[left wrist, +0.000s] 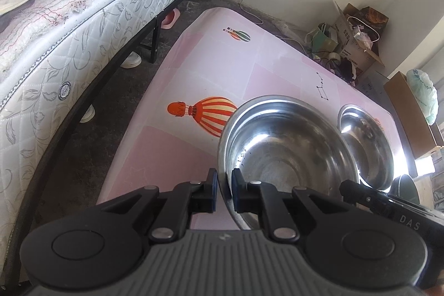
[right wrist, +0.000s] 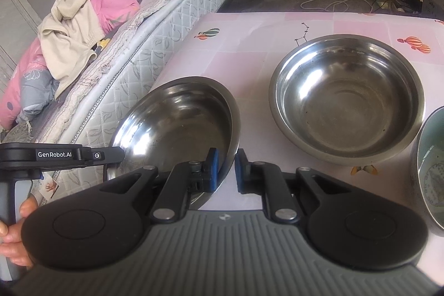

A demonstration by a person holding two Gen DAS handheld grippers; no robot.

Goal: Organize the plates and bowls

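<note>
Bowls, three steel, nearest bowl (right wrist: 177, 115) rim pinched by both grippers' jaws, table (right wrist: 249, 27) pink.

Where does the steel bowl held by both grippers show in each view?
Left wrist view: the held bowl fills lower centre-right, with its rim between the jaws.
Right wrist view: the held bowl sits lower centre-left, tilted, rim in the jaws.
Shared landmark: the second steel bowl beside it on the pink tablecloth.

worktop (right wrist: 249, 46) has a pink patchwork cover with hot-air-balloon prints. steel bowl (right wrist: 347, 99) sits flat on it mid-right; a grey-green bowl (right wrist: 430, 171) at the right edge, cut off. second steel bowl (right wrist: 177, 121) overhangs the left edge, tilted.
</note>
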